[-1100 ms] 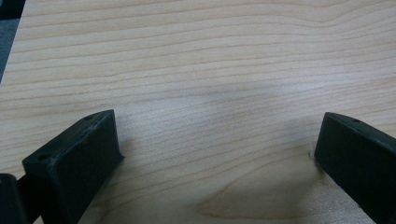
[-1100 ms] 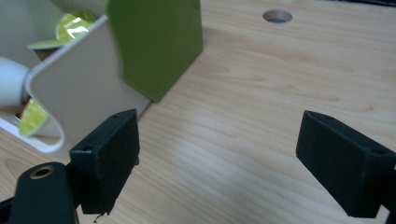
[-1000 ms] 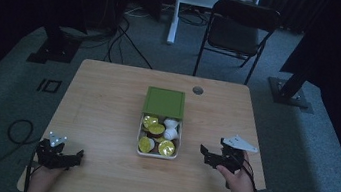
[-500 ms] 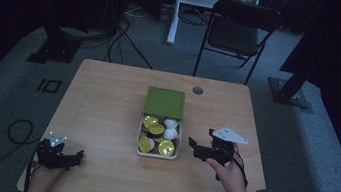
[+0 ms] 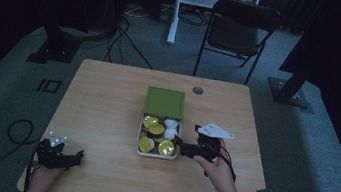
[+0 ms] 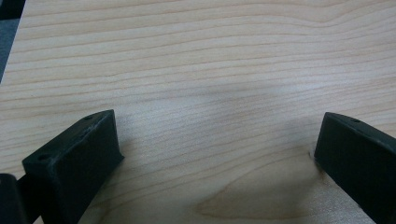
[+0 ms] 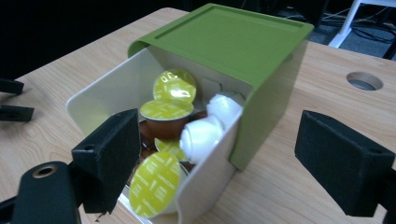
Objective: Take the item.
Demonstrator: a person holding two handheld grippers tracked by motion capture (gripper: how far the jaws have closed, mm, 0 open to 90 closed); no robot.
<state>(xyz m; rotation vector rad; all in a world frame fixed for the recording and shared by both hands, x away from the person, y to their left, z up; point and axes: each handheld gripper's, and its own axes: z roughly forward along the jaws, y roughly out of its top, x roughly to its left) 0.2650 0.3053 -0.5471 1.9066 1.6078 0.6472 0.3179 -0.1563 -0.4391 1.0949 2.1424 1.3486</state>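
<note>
- The box (image 7: 205, 116) is seen at the middle of the table (image 5: 107, 97), its white drawer pulled halfway out from under the green lid (image 7: 224, 37).
- Little coffee cups (image 7: 168, 109), yellow-topped and white, are piled inside; none is lifted out yet.
- The right claw (image 7: 219, 163) is held spread wide, just beside the box at its 3 o'clock.
- The left claw (image 6: 215, 154) is spread and empty, at the box's 8 o'clock.

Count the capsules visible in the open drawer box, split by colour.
Yellow-green foil-lidded capsules: 4
White capsules: 2
Total visible: 6
More may be hidden under the top layer or back under the green cover.
</note>
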